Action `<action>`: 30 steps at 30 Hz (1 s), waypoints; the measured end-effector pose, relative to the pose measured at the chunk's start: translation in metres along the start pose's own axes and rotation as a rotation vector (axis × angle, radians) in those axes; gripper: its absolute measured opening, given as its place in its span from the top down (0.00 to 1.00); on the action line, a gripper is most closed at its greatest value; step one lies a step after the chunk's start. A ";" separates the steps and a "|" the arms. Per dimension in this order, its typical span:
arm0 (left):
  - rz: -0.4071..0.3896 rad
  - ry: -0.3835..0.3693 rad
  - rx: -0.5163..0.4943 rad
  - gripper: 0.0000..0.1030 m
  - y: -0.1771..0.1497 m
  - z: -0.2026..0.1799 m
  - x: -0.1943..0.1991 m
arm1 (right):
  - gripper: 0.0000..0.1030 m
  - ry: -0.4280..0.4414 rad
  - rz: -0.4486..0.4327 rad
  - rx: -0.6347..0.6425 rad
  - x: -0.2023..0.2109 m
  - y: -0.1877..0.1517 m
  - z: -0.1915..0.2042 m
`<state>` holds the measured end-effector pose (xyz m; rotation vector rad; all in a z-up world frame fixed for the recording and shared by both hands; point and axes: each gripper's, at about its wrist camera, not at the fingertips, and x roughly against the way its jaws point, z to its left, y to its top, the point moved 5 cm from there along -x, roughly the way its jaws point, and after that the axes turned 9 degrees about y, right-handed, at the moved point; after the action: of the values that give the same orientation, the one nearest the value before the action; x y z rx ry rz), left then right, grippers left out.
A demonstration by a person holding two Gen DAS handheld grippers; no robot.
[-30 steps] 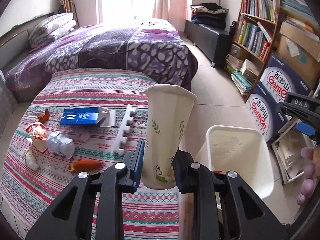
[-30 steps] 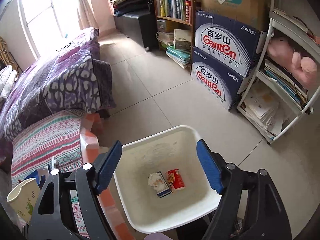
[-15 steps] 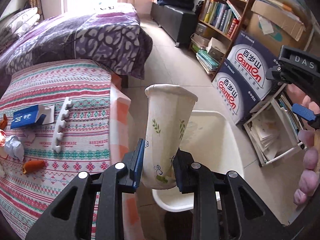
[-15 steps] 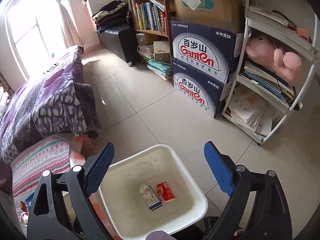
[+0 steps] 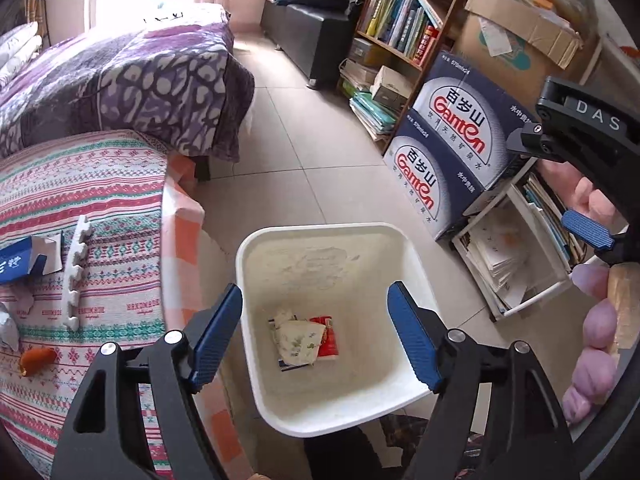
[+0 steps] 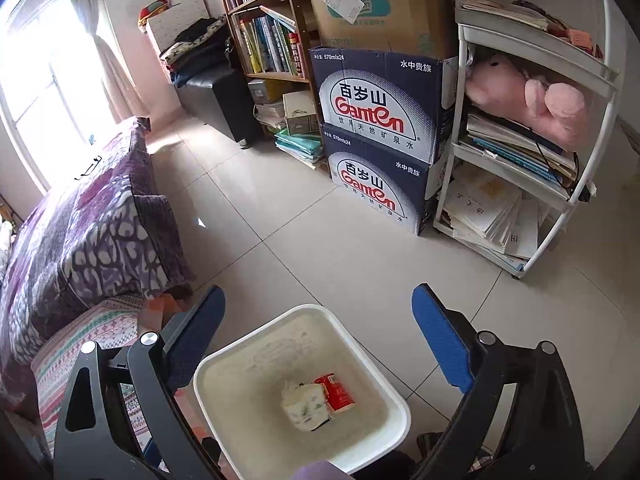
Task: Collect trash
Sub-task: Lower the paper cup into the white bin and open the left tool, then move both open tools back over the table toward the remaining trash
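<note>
The white bin (image 5: 320, 229) stands on the floor beside the cloth-covered table (image 5: 100, 184). A paper cup with a leaf print (image 5: 298, 340) lies inside it on a red packet (image 5: 329, 338) and a small carton. My left gripper (image 5: 315, 292) hangs above the bin, its jaws opening with nothing between them. My right gripper (image 6: 318, 292) also hovers over the bin (image 6: 224, 364), jaws opening and empty; the cup (image 6: 306, 404) shows below it. On the table lie a blue carton (image 5: 20, 260), a white foam strip (image 5: 76, 272), an orange scrap (image 5: 36, 360) and crumpled foil (image 5: 6, 328).
A bed with a purple quilt (image 5: 140, 80) lies behind the table. Two stacked Ganten boxes (image 6: 380, 140), a bookshelf (image 6: 268, 40) and a white rack of papers (image 6: 520, 200) line the right side. A person's fingers (image 5: 592, 344) hold the right gripper's handle. Tiled floor lies between bed and boxes.
My left gripper swung right from the table to above the bin, then let go; the paper cup dropped into the bin. The right gripper's jaws spread a little wider.
</note>
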<state>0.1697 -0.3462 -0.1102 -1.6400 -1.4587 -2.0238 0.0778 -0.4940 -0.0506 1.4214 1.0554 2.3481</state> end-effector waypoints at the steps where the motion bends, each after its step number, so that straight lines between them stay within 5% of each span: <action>1: -0.009 0.022 -0.004 0.28 0.000 0.004 0.002 | 0.10 -0.001 -0.005 0.013 0.000 -0.002 0.004; 10: -0.059 0.218 0.018 0.23 -0.008 0.060 0.011 | 0.07 -0.025 -0.017 0.134 0.001 -0.021 0.041; 30: 0.090 0.569 0.229 0.22 -0.054 0.248 0.025 | 0.07 0.055 0.110 0.460 -0.011 -0.108 0.163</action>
<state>0.2906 -0.1233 -0.1391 -0.9153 -1.3092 -1.9586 0.1998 -0.3449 -0.0838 1.5999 1.6551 2.3258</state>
